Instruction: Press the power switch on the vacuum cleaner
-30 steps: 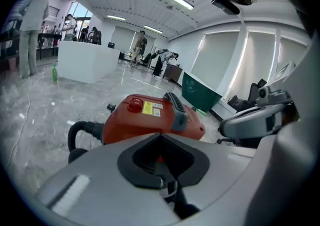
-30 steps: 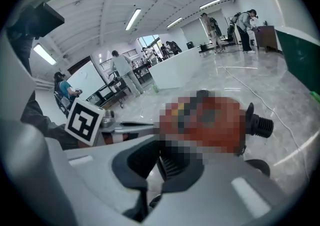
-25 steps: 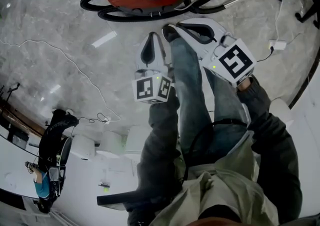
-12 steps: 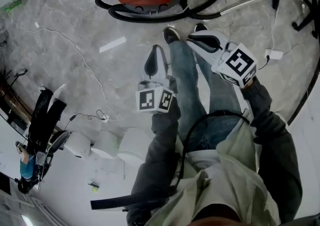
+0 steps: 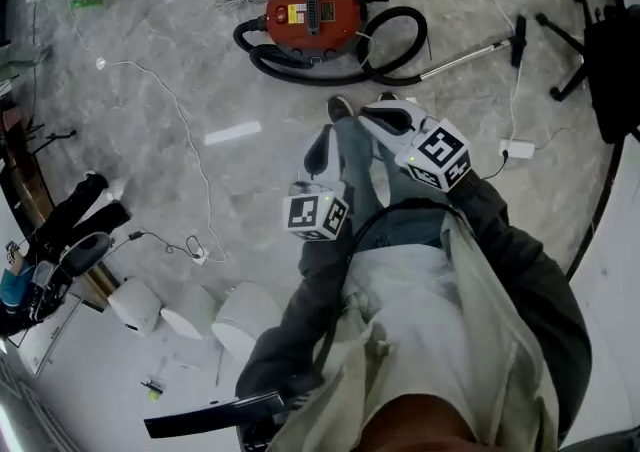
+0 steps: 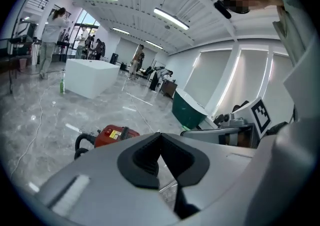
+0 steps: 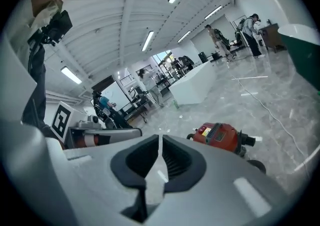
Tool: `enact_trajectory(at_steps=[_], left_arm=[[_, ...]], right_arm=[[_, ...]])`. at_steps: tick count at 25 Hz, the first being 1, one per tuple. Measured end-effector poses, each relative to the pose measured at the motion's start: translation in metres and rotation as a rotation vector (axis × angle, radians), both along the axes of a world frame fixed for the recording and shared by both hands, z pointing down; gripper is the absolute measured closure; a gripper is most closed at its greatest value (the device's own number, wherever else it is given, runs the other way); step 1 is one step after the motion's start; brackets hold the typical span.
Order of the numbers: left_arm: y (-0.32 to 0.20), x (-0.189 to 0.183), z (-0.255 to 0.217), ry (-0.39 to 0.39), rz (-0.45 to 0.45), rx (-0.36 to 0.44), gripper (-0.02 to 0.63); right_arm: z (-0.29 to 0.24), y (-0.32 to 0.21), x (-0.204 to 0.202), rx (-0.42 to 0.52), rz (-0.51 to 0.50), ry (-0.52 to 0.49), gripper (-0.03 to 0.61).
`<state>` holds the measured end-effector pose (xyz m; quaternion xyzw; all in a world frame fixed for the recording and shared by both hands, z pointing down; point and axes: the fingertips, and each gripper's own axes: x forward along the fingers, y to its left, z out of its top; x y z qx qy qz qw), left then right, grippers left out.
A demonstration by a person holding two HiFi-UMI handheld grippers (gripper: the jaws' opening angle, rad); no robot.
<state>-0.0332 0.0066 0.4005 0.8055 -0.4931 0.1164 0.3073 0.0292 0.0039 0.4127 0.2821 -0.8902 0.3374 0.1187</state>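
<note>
Overhead only, wand (image 5: 465, 55), left tongs (image 6: 160, 136), right tongs (image 7: 160, 141) closed

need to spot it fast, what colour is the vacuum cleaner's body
The vacuum cleaner body is red-orange; the head view shows it best.

Person standing, left arm (image 5: 298, 320) and right arm (image 5: 522, 252) in dark sleeves reaching down and forward. The left hand-held gripper (image 5: 321, 138) and right hand-held gripper (image 5: 374, 116) sit side by side above the legs (image 5: 353, 158), not touching, each with jaws closed together, nothing gripped.
</note>
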Motion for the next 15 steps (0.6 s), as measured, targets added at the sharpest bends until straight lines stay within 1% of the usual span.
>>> enact_trajectory(at_steps=[3, 4, 6, 8, 10, 13, 15], left_arm=[[0.007, 0.000, -0.044, -0.026, 0.031, 0.051, 0.609], [0.009, -0.004, -0.054, -0.035, 0.023, 0.064, 0.609], [0.013, -0.017, -0.067, -0.045, -0.021, 0.084, 0.609], [0.021, -0.037, -0.078, -0.040, -0.086, 0.093, 0.609], [0.035, -0.058, -0.089, -0.026, -0.129, 0.097, 0.609], [0.061, -0.080, -0.098, -0.010, -0.135, 0.111, 0.609], [0.080, -0.094, -0.102, -0.011, -0.136, 0.124, 0.609]], right_arm=[[-0.035, 0.008, 0.009, 0.043, -0.023, 0.011, 0.558], [-0.042, 0.010, 0.014, 0.055, -0.026, 0.022, 0.561], [-0.051, 0.012, 0.026, 0.070, -0.015, 0.055, 0.566], [-0.059, 0.018, 0.038, 0.080, 0.018, 0.088, 0.566], [-0.070, 0.028, 0.048, 0.089, 0.074, 0.098, 0.568], [-0.082, 0.052, 0.061, 0.082, 0.161, 0.105, 0.569], [-0.086, 0.073, 0.063, 0.085, 0.198, 0.122, 0.569]])
